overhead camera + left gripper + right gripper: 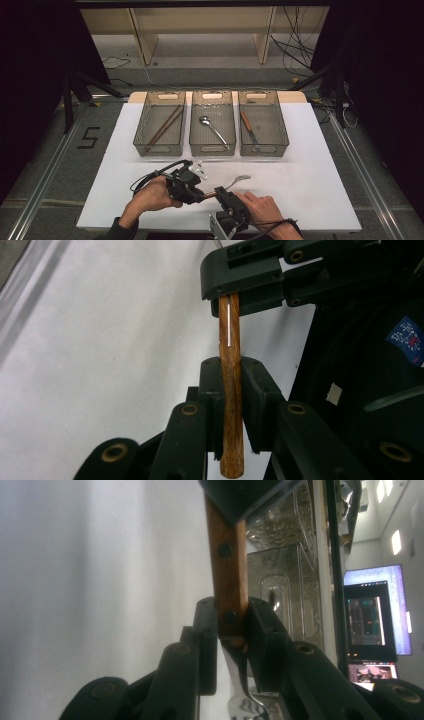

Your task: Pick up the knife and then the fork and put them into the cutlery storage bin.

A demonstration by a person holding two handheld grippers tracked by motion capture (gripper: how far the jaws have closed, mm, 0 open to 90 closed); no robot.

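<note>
Holding the fork (226,187) between both tools, we keep it lifted just above the white counter (310,170) near its front edge, in front of the three bins. The left hand-held gripper (199,192) is closed nearly all the way on the wooden handle, its pads pressing the round brown shaft close to the butt end, as the left gripper view shows (231,405). The right hand-held gripper (223,196) is clamped on the same handle at the end where the wood meets the metal neck, the riveted wood pinched between its pads in the right gripper view (229,615). We judge this to be a hand-over: two grips on one short handle make sense only if one hand is about to give the fork up, and the right one sits closer to the tines, which suits carrying it on. The fork's long axis lies roughly left to right across the counter, tilted a little away from us, with the butt of the handle at the left and the tines (242,177) pointing right and slightly far. Beyond it, the left bin (142,131) holds chopsticks (165,125), the middle bin (194,131) a spoon (214,130), and the right bin (283,131) a knife (248,127), so sorting looks to be the aim.
</note>
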